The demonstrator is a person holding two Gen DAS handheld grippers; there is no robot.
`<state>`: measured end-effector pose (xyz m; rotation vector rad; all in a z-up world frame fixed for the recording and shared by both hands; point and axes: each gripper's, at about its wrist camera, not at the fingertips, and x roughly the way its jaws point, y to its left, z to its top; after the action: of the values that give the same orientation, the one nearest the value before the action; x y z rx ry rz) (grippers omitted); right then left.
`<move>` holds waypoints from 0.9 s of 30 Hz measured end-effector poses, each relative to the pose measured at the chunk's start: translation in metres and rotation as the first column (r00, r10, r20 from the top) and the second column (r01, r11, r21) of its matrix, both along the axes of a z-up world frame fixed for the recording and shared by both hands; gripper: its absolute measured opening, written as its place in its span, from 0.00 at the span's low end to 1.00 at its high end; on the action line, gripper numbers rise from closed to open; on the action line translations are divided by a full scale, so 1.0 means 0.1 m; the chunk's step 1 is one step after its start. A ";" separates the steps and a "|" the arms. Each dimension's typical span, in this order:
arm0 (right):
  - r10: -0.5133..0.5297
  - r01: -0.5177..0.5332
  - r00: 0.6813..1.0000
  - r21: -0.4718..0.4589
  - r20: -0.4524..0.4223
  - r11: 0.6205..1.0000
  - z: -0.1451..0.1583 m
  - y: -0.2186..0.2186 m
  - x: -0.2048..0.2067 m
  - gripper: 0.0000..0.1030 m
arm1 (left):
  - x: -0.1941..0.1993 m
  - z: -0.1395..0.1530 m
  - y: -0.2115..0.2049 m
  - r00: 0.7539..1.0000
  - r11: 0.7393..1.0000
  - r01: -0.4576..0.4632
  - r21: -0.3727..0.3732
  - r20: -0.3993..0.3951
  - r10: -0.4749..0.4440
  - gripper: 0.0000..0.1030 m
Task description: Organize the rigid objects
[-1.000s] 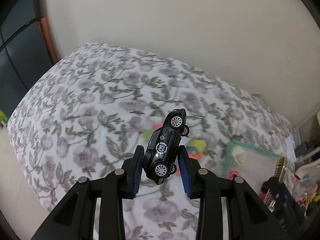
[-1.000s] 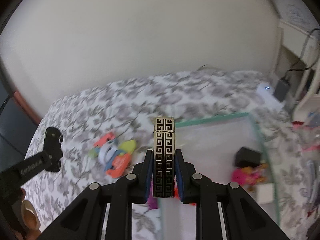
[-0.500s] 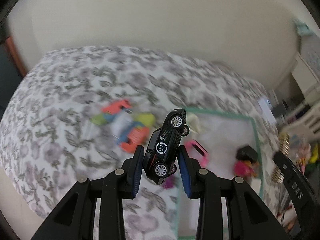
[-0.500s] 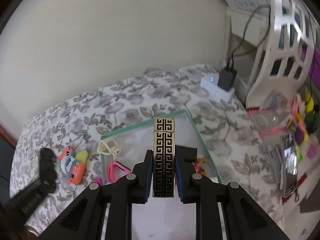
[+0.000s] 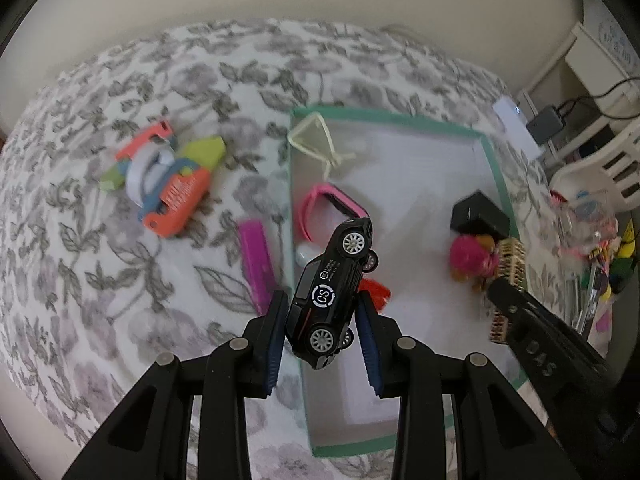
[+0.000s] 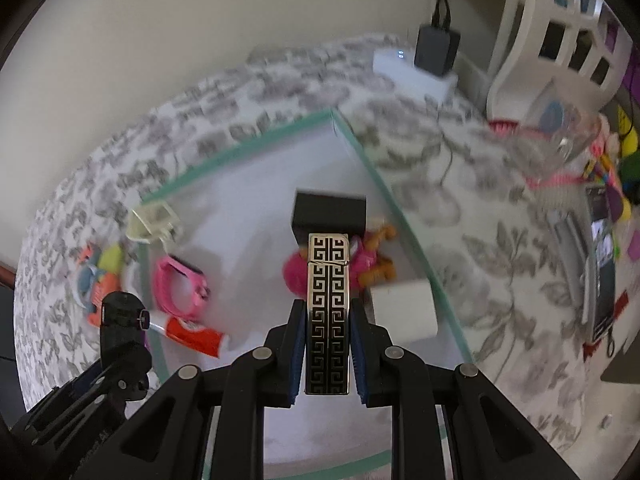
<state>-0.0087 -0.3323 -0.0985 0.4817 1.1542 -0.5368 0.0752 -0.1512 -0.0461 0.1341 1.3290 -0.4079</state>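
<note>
Left gripper (image 5: 323,338): both blue pads are closed against the sides of a black toy car (image 5: 331,292). The car is tilted nose-up toward 1 o'clock, wheels facing right, with a "CS" ring mark on its side. It is held in the air above the left wall of the green-rimmed tray (image 5: 494,168).

Right gripper (image 6: 327,354): the pads are closed on a gold-and-black lighter (image 6: 328,312) with a Greek-key pattern. The lighter stands upright between the pads and is held above the tray interior (image 6: 256,140).

Tray contents, left wrist view:
- Cream triangular frame (image 5: 314,140), in the far left corner at 11 o'clock.
- Pink wristband (image 5: 326,210), against the left wall, just beyond the car.
- Black box (image 5: 479,216), near the right wall at 2 o'clock.
- Pink plush toy (image 5: 468,256), touching the near side of the black box.
- Red object (image 5: 378,292), partly hidden behind the car.

Additional contents, right wrist view:
- White block (image 6: 404,312), against the right wall at 3 o'clock.
- Red and white tube (image 6: 192,334), lying across the left wall at 9 o'clock.

Outside the tray, on the floral bedsheet (image 5: 120,280):
- Purple comb (image 5: 258,264), just beside the left wall.
- Multicoloured toy (image 5: 168,184) in orange, blue and green, well apart at 10 o'clock.

Motion blur obscures finer detail of the tray contents.
</note>
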 end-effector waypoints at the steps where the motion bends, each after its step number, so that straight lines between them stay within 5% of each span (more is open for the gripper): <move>1: 0.001 -0.001 1.000 0.009 -0.009 1.000 -0.04 0.00 0.00 0.22 | -0.01 -0.02 -0.02 1.000 1.000 0.009 0.003 -0.007 -0.009 0.35; 27: -0.010 0.017 0.994 0.063 -0.113 0.998 -0.40 -0.01 0.04 0.24 | -0.11 -0.51 -0.25 0.988 0.996 0.062 0.057 -0.146 -0.053 0.35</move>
<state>-0.0043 -0.3330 -0.1385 0.5198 1.2795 -0.5461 0.0644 -0.1758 -0.0969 0.1973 1.4839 -0.4328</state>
